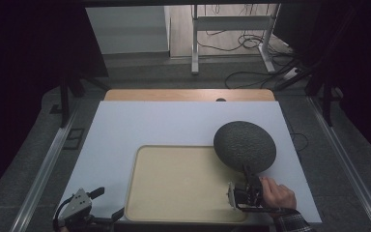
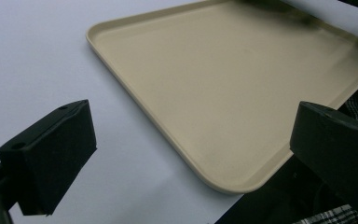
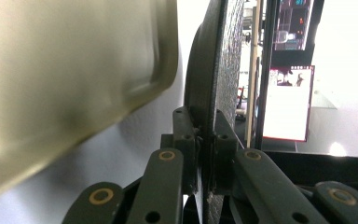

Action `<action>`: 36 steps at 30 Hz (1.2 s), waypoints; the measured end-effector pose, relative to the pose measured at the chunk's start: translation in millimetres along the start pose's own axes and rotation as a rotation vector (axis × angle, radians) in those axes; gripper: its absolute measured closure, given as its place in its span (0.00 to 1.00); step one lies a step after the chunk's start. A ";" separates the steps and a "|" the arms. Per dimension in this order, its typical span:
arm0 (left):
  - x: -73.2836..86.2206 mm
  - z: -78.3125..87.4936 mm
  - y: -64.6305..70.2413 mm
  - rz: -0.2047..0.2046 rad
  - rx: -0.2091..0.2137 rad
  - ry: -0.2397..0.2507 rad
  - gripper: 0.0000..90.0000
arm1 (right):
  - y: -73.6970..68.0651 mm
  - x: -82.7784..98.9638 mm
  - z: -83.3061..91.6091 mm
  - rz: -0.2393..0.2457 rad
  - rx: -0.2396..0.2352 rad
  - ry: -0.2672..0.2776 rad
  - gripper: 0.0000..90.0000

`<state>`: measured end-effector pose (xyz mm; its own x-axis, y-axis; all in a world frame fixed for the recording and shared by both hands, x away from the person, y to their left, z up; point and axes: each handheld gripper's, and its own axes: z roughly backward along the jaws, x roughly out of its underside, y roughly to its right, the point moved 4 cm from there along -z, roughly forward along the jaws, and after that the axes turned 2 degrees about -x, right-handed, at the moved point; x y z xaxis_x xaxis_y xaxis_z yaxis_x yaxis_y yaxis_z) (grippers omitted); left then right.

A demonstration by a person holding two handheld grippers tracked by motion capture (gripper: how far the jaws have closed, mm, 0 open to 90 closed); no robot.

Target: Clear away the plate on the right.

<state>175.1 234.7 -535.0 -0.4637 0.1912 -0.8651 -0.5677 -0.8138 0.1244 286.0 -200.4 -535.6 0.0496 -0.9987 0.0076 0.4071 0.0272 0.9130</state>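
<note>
A dark speckled round plate [image 1: 245, 146] hangs tilted over the far right corner of a beige tray [image 1: 174, 183]. My right gripper [image 1: 248, 177] is shut on the plate's near rim, with a hand behind it. In the right gripper view the plate [image 3: 221, 70] runs edge-on between the two jaws, which press on it from both sides, and the tray [image 3: 65, 79] lies to the left. My left gripper [image 1: 107, 203] stands open near the table's front left, beside the tray's near left corner. Its jaws are wide apart in the left gripper view, with the tray [image 2: 223, 93] ahead.
A white sheet [image 1: 174, 121] covers the wooden table [image 1: 188, 94]. Beyond the table stand metal desk legs [image 1: 194, 43] and loose cables [image 1: 251, 72] on the floor. Rails [image 1: 43, 164] run along both sides of the table.
</note>
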 end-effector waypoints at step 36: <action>-0.1 0.2 0.7 -0.006 -0.004 -0.001 0.00 | -24.3 -61.7 49.1 0.066 -0.013 0.208 0.94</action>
<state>174.6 234.2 -534.7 -0.4605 0.1968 -0.8656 -0.5680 -0.8147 0.1170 228.2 -141.5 -538.2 0.2633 -0.9645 -0.0188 0.4081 0.0937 0.9081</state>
